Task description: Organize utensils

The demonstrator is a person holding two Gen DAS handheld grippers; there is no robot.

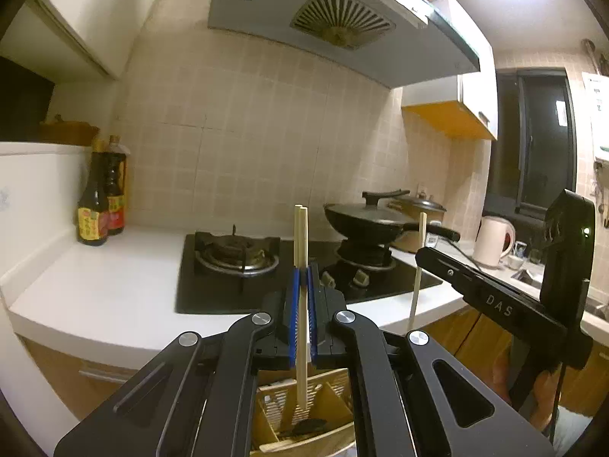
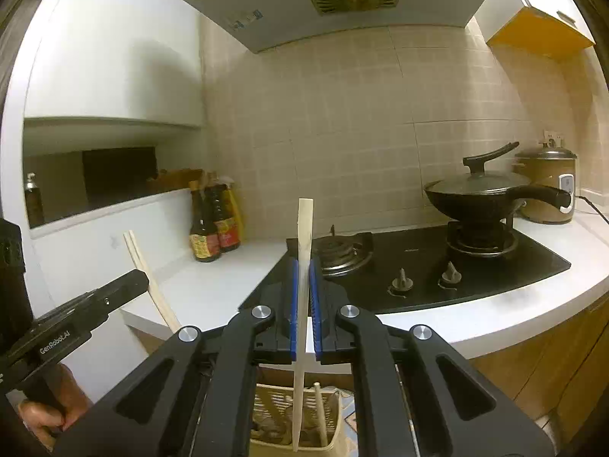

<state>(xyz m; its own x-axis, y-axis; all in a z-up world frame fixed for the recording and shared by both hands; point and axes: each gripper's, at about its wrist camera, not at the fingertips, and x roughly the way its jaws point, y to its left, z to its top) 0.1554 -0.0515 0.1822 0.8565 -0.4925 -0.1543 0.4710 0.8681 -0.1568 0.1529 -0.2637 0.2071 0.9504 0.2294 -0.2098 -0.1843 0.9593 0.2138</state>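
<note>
Left chopsticks (image 1: 301, 266): pale wood pair, upright, clamped between blue pads of left tongs (image 1: 302, 285), lower tips over slotted tan holder (image 1: 304, 411) below.
Right chopstick (image 2: 302, 285): single pale stick, upright, gripped by right tongs (image 2: 303, 285), tip inside holder (image 2: 274, 411) beside another stick.
Writing: "DAS" on right tongs' body, "GenRobot.AI" on left's.
Beyond: white bench (image 1: 114, 278), black hob (image 2: 437, 266), lidded wok (image 2: 479, 194), sauce bottles (image 1: 101, 198), labels unreadable.
</note>
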